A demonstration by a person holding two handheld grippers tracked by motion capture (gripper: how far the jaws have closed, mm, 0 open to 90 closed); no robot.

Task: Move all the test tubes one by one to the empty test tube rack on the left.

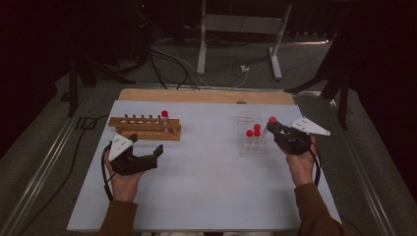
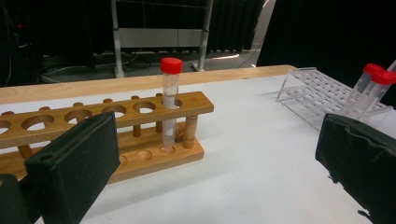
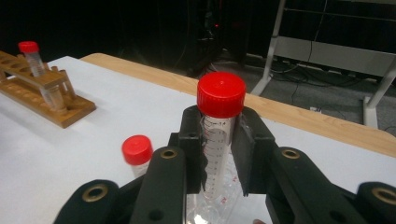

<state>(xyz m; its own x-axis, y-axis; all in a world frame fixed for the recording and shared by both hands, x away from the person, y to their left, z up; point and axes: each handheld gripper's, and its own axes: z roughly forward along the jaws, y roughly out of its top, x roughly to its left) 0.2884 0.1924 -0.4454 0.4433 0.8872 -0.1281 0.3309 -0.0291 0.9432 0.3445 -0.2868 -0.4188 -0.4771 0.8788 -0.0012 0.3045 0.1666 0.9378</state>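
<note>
Test tube (image 3: 218,135) with a red cap is clamped in the right tongs (image 3: 219,140), jaws closed on the barrel just below the cap, held roughly upright. In the high view the right tongs (image 1: 273,129) sit at the near-right edge of the clear plastic rack (image 1: 248,118), the tube looks lifted out or nearly out of its slot; can't tell if the tip is fully free. Three more red-capped tubes (image 1: 256,132) stand in that clear rack, one of them (image 3: 137,154) just beside the held tube in the right gripper view. Wooden rack (image 1: 145,127) sits on the left half of the table (image 1: 206,187), well apart from the clear rack. One tube (image 2: 170,100) already stands upright in its end hole on the right-hand side; remaining holes along the row look empty. Left tongs (image 1: 146,150) are wide apart, holding nothing, resting low on the table just in front of the wooden rack, jaws pointing toward it. Progress read: looks like a transfer job, clear rack to wooden rack. One tube placed, one in hand, three left to move. So early, roughly a fifth done. Next up is carrying the held tube across and dropping it in a free hole next to the placed one.
</note>
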